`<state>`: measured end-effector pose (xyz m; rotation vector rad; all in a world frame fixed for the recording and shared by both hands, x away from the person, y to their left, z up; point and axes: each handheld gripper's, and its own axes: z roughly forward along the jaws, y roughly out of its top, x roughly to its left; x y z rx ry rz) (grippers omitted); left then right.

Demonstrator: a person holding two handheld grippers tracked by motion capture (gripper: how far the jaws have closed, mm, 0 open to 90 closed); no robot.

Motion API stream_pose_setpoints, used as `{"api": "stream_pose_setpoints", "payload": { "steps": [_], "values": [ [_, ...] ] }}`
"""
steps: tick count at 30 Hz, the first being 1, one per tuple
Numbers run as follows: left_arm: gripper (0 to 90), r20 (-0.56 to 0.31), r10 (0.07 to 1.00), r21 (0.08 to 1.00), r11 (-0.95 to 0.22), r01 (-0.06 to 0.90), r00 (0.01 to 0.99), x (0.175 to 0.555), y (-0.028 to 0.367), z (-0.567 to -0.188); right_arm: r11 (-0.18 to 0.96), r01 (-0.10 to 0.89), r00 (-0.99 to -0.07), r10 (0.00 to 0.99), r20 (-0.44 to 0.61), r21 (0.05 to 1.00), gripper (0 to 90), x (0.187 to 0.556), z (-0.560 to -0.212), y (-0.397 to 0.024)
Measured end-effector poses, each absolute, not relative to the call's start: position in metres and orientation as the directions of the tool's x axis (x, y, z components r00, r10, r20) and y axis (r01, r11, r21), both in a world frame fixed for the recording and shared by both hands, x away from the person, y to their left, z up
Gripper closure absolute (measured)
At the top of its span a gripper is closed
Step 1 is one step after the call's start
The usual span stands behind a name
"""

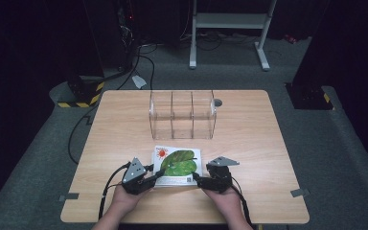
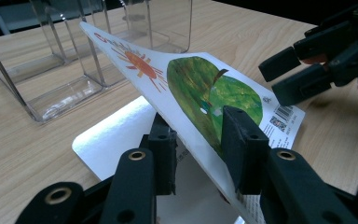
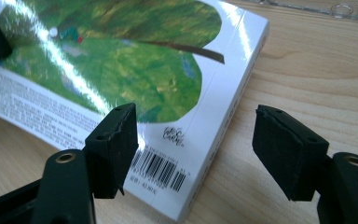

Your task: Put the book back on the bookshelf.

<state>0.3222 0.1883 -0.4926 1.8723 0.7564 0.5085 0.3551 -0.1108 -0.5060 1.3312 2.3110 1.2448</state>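
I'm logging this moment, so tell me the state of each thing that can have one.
Book: on the table, cover lifted at one edge.
Left gripper: shut on the cover.
Right gripper: open, jaws astride the book's corner, not pressing.
Clear organiser: upright, compartments empty.

The book (image 3: 135,70) cover bears "Eric Carle" signature.
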Motion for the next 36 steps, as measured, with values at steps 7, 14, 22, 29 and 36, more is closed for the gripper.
{"api": "stream_pose_setpoints", "payload": {
  "steps": [7,14,22,29,36],
  "values": [
    [66.3,0.056,0.681,0.927,-0.307,0.215,0.73,0.316,0.186,-0.49,0.226,0.631,-0.584,0.768,0.263,0.742,26.9,0.361,-0.511,-0.107],
    [66.6,0.089,0.67,0.933,-0.315,0.174,0.737,0.312,0.186,-0.49,0.195,0.645,-0.58,0.754,0.307,0.739,23.2,0.365,-0.513,-0.109],
    [66.9,0.109,0.664,0.934,-0.323,0.152,0.74,0.308,0.186,-0.492,0.153,0.692,-0.573,0.711,0.407,0.706,19.1,0.371,-0.518,-0.107],
    [67.0,0.105,0.671,0.934,-0.32,0.159,0.734,0.308,0.186,-0.495,0.156,0.698,-0.578,0.698,0.422,0.699,17.2,0.373,-0.521,-0.103],
    [68.6,0.054,0.692,0.93,-0.298,0.217,0.72,0.312,0.189,-0.496,0.164,0.64,-0.582,0.741,0.335,0.75,28.1,0.365,-0.513,-0.104]
  ]
}}
